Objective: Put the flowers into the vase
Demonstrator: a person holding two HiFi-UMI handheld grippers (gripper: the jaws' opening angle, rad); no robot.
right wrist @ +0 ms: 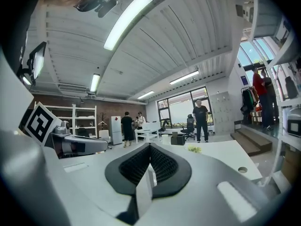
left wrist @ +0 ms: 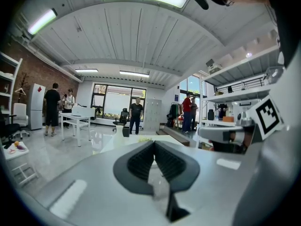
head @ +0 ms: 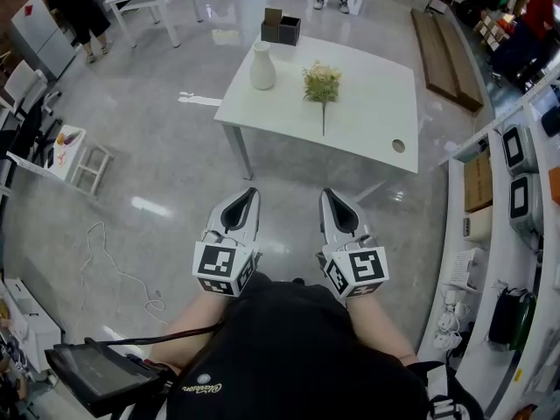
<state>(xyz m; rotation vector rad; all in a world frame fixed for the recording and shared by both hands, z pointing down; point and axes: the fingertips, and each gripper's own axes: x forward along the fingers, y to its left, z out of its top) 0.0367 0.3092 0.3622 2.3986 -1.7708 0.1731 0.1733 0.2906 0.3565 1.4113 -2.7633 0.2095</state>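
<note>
Head view: left claw (head: 252,192) and right claw (head: 325,193) both closed, empty; dark boxes (head: 281,28) behind vase (head: 262,66) beside flowers (head: 322,83).

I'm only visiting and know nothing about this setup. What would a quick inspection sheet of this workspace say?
Surface: white rectangular table, with a round hole near one corner.
Job's things: white ceramic vase standing upright; bunch of pale yellow-green flowers lying on the table beside it, not touching it.
Clutter: two dark square boxes at the table's far edge.
Grippers: left claw and right claw are both shut and empty, held short of the table.
Cables: thin white cable lying loose on the floor at left.
Surroundings: glossy grey floor; people standing on the far side; white shelving at right.
</note>
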